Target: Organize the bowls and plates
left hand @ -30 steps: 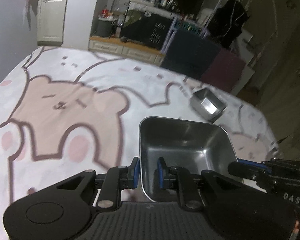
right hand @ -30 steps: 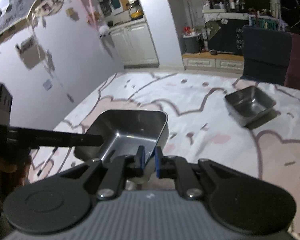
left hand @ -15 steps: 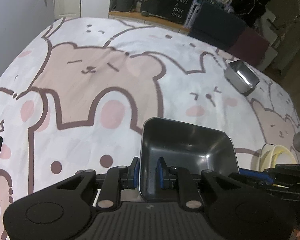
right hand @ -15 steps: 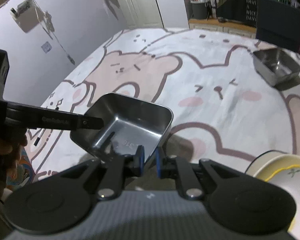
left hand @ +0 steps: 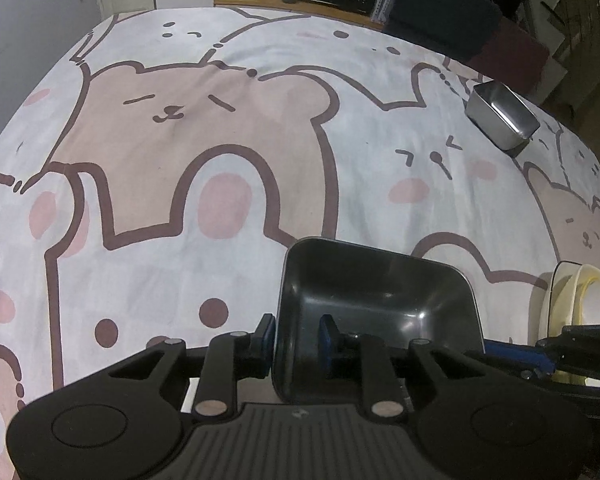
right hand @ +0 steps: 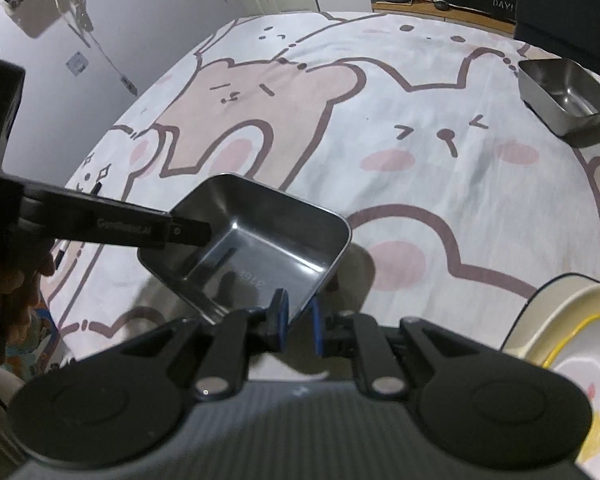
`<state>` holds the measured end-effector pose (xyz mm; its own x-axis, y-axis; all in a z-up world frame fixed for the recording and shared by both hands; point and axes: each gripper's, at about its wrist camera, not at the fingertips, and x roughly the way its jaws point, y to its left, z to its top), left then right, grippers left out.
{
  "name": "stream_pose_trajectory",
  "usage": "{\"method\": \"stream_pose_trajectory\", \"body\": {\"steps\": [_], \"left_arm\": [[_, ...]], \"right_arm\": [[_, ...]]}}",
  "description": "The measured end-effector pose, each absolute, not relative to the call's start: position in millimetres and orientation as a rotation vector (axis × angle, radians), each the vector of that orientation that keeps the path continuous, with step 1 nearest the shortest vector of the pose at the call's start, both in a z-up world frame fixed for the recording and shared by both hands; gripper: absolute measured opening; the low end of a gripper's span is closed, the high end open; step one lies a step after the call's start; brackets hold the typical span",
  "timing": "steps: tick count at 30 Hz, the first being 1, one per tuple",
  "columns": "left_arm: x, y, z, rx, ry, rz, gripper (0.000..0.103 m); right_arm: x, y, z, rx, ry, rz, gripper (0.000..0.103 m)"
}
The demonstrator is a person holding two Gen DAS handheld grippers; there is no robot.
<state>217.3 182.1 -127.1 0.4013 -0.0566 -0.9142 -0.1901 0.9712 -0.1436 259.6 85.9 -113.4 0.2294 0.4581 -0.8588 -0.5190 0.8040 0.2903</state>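
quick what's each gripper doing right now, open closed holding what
left gripper: closed on the near rim of the square steel bowl.
right gripper: closed on another edge of the same bowl, so both hold it.

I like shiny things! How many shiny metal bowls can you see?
2. One metal bowl is gripped by both grippers near the cream plates; the other bowl sits at the table's far right. More may be hidden.

Dim indoor light, dark background, soft shadows on the tablecloth (left hand: 228,80), strong fisheye bending at edges
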Motion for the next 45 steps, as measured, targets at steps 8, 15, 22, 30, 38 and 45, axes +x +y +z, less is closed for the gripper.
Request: {"method": "stream_pose_trajectory", "body": {"steps": [8,15,22,30,38,45], "left_arm": [[220,182,-130,-0.244,1.167,0.077,0.029],[219,184,-133,-0.251,1.195,0.073,0.030],[214,186,-137,-0.243,1.231,0.077,0.044],[199,189,-123,-0.221,1.199,0.087,0.101],[187,178,-92,-0.217,1.069,0.076,0.103],[197,148,-62,-0.217,0.971,0.005,0.103]], "right_arm": [[261,89,-119,-0.078,1.176,0.664,0.018],[260,91,-122,-0.078,1.200,0.680,0.019],[262,90,-126,-0.071,1.215,0.673,0.034],[249,86,-118,-0.119,1.173,0.721,0.093],[233,55,-88,-0.175,1.051,0.726,0.102],[239,3,-58,-0.175,0.919,0.662,0.103]]}}
